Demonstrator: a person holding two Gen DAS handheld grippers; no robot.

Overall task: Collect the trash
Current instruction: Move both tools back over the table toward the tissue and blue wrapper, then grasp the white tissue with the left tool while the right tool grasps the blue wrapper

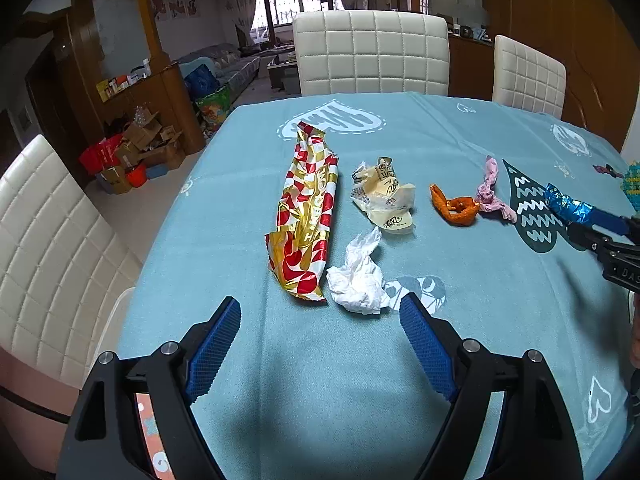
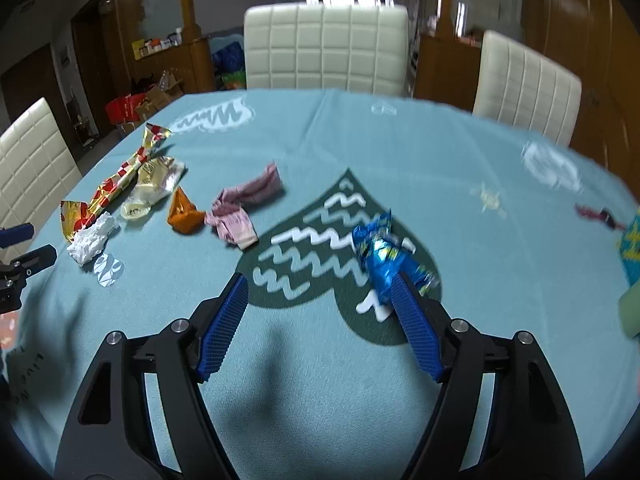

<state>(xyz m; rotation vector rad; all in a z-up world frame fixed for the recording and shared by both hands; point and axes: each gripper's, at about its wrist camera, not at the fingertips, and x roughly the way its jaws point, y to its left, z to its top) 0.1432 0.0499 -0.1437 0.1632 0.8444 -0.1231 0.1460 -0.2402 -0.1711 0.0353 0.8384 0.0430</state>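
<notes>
So the surface [image 1: 248, 352] in its blue cloth is littered with trash, red-and-gold wrapper [image 1: 306, 216] biggest, then white tissue [image 1: 358, 276], and both jaws gape: left hand-held gripper [image 1: 320, 312] nearing the tissue, right hand-held gripper [image 2: 320, 292] beside the blue foil wrapper [image 2: 380, 256], needing to straddle it.

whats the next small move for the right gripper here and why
Probably ease the right gripper sideways toward the blue wrapper so the foil sits between its fingers, then close. The wrapper lies against the tip of one finger only, off to that side on the tablecloth, and the gap between the fingers holds nothing. Closing now would likely miss it.
</notes>
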